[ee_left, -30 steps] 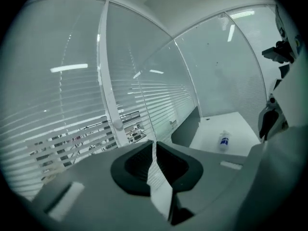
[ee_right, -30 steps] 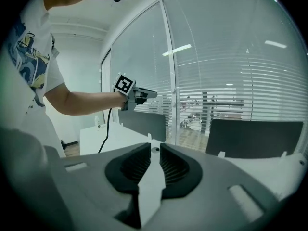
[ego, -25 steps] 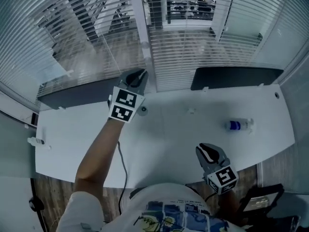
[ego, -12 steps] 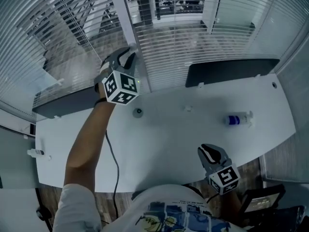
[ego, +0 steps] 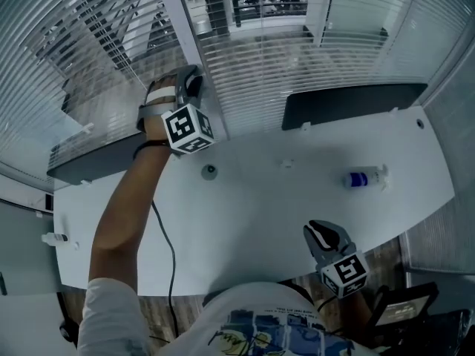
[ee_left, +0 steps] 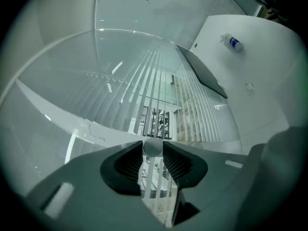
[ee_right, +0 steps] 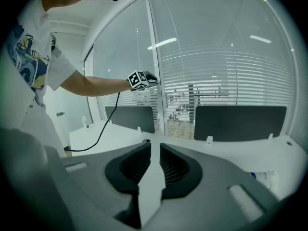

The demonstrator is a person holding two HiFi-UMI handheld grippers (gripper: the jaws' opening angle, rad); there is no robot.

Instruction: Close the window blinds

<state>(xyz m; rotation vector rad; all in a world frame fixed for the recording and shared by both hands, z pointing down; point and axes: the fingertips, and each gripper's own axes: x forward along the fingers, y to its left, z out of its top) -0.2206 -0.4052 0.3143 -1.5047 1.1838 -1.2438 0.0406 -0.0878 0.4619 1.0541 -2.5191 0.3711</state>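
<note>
Horizontal window blinds [ego: 297, 58] hang behind the desk, and the outside shows between their slats. My left gripper [ego: 191, 78] is raised to the window pillar [ego: 189, 43] between the two blinds and is rolled on its side. Its jaws have just been opening. In the left gripper view a small round grey knob [ee_left: 153, 147] sits between the tips of the left gripper [ee_left: 153, 152], with the blinds [ee_left: 192, 105] behind. My right gripper [ego: 320, 233] hangs low at the desk's front edge. The right gripper [ee_right: 154, 153] shows a narrow gap with nothing in it.
A white desk [ego: 260, 206] runs under the window, with dark partition panels [ego: 349, 102] along its back. A bottle with a blue label [ego: 364, 178] lies at the right, a small round grommet [ego: 210, 171] sits mid-desk, and a cable [ego: 163, 251] trails from my left arm.
My left hand rose from the desk's back edge up and left to the window pillar and rolled over. The right gripper stayed put.
</note>
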